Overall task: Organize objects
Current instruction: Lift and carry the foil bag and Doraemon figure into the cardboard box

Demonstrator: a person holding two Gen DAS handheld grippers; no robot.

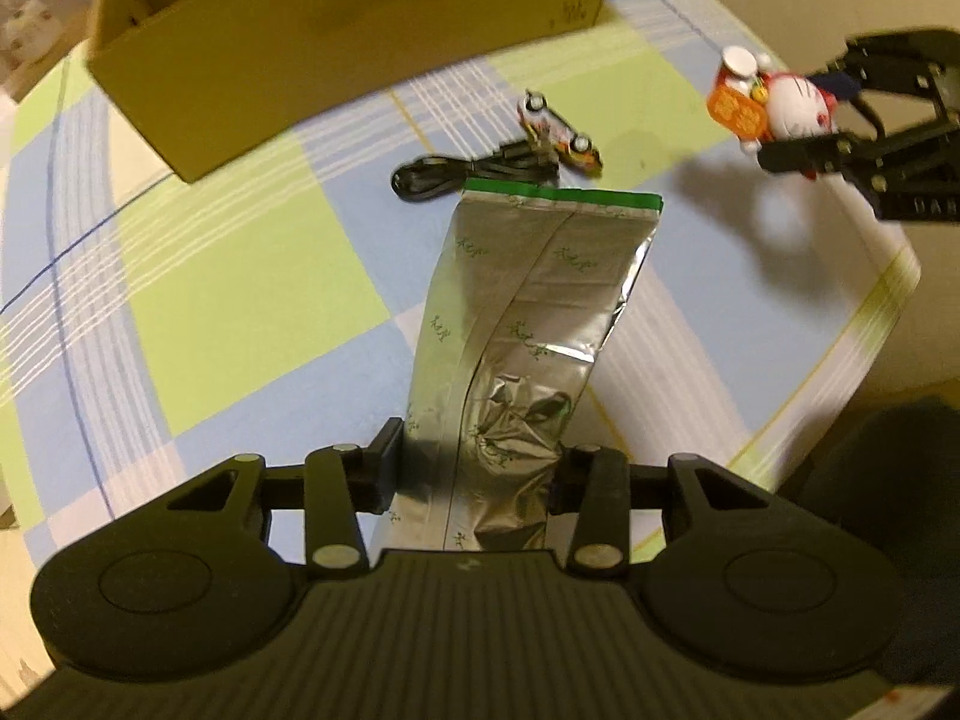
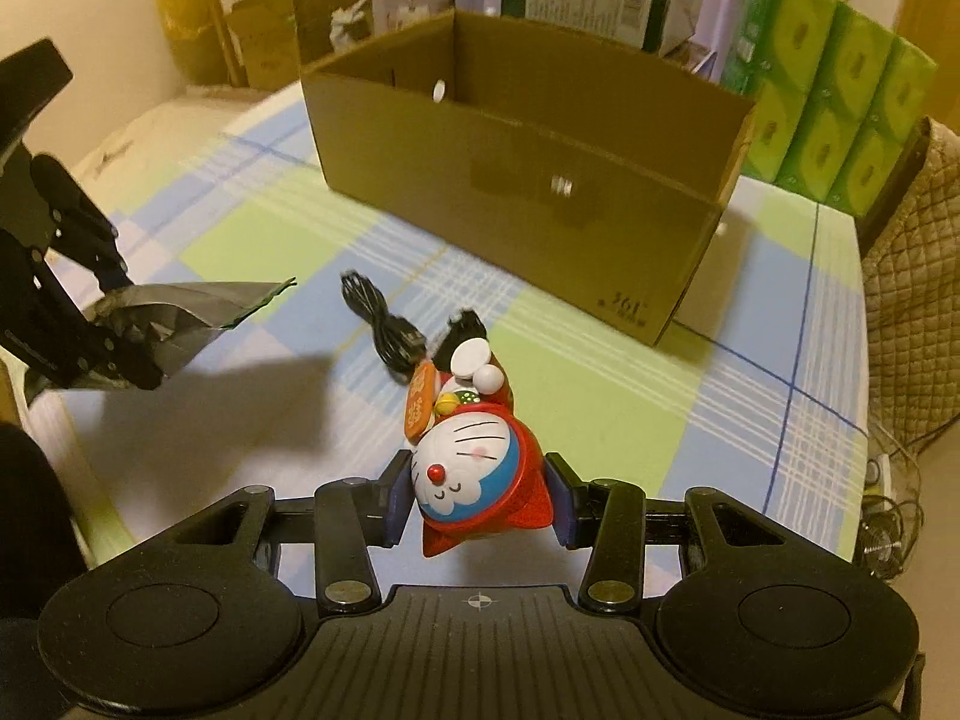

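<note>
Silver foil pouch with a green top strip (image 1: 528, 324) juts forward from the left gripper (image 1: 477, 468), pinched at its crumpled end. Ahead lie a coiled black cable (image 1: 444, 175), a small toy car (image 1: 558, 135) and an open brown cardboard box (image 2: 528, 180). The right gripper (image 2: 477, 492) clamps a red-suited blue-and-white cat figurine (image 2: 468, 468) above the checked cloth (image 1: 240, 276).

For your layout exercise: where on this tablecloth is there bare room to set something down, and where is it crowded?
Free: the green-and-blue checks left of the foil pouch, below the cardboard box. Crowded: beyond the pouch's green edge, where the black cable and toy car lie.
</note>
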